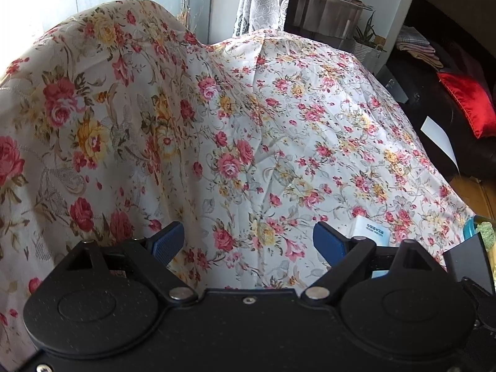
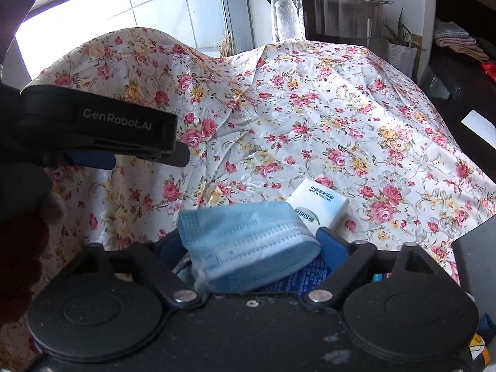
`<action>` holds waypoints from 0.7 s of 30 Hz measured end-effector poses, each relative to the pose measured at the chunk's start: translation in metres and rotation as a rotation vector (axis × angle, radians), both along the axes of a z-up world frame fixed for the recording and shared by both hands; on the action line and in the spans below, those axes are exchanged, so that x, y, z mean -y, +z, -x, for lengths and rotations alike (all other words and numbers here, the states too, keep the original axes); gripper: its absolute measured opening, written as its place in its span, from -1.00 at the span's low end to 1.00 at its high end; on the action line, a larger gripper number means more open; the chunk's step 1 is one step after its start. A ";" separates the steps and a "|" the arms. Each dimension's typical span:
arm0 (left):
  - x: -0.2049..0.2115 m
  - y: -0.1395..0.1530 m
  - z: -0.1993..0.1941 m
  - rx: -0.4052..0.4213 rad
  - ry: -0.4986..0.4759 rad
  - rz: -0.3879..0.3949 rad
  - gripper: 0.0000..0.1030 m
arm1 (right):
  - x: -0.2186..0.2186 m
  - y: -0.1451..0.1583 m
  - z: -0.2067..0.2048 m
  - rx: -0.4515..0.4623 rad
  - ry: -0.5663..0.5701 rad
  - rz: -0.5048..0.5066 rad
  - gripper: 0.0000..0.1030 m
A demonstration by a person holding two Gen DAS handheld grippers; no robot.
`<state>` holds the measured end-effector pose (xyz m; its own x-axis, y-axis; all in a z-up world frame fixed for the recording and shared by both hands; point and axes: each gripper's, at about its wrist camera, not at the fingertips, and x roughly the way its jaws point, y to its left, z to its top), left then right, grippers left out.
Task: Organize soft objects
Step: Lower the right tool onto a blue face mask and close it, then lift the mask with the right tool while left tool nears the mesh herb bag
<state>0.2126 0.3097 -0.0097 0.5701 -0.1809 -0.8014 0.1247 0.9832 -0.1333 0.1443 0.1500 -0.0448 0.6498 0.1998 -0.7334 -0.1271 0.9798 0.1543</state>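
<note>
My right gripper [image 2: 251, 245] is shut on a pack of blue face masks [image 2: 248, 241] in clear wrap, held just above the floral cloth [image 2: 310, 124]. A white tissue pack [image 2: 319, 204] lies on the cloth just beyond the masks; it also shows in the left wrist view [image 1: 372, 231]. My left gripper [image 1: 248, 243] is open and empty over the floral cloth [image 1: 279, 139], left of the tissue pack. In the right wrist view the left gripper [image 2: 102, 133] shows side-on at the left.
The cloth drapes over a tall hump [image 1: 108, 62] at the back left. A dark sofa with a red cushion [image 1: 468, 102] stands at the right. A potted plant [image 2: 400, 46] and curtain [image 2: 285, 3] are behind. A green-and-blue item [image 1: 483, 232] sits at the right edge.
</note>
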 end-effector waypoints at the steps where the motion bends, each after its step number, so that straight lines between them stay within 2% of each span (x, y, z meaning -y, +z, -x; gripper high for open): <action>1: 0.001 0.000 0.000 0.001 -0.003 -0.004 0.68 | 0.000 0.000 0.001 0.004 -0.002 0.005 0.56; 11: 0.001 -0.001 0.000 -0.007 -0.003 -0.005 0.68 | 0.003 0.007 0.006 0.023 -0.023 -0.007 0.21; 21: 0.005 -0.006 -0.002 -0.040 -0.022 -0.034 0.69 | 0.016 0.030 0.034 0.056 -0.060 -0.012 0.18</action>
<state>0.2145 0.3051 -0.0158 0.5337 -0.1652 -0.8294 0.1412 0.9844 -0.1052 0.1107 0.1338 -0.0145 0.7006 0.1680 -0.6935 -0.0769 0.9840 0.1607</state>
